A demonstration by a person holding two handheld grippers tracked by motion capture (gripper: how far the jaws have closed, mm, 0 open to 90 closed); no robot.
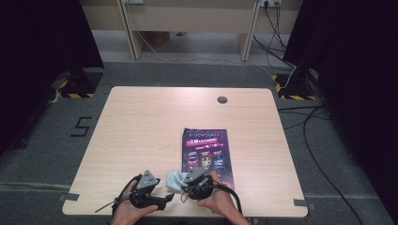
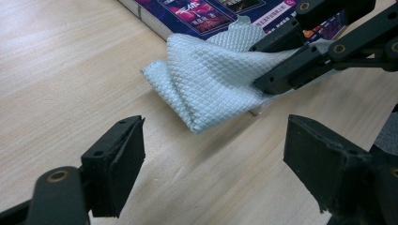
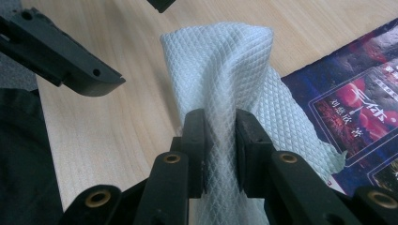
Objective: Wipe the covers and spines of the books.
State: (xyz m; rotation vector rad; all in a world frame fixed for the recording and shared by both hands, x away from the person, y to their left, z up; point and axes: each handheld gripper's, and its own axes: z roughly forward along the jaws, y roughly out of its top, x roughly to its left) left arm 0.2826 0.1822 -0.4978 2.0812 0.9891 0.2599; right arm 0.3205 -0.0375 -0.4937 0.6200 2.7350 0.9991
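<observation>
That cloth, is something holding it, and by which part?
Yes. The right gripper pinches the cloth across a bunched fold, partly over the booklet. The left gripper is open, holding nothing.

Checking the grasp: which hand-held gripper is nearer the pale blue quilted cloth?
Right. The right hand-held gripper is shut on the pale blue quilted cloth; the left hand-held gripper stands open just short of it, not touching.

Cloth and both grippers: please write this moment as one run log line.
right gripper: shut on cloth | left gripper: open, near cloth | cloth: partly over booklet
</observation>
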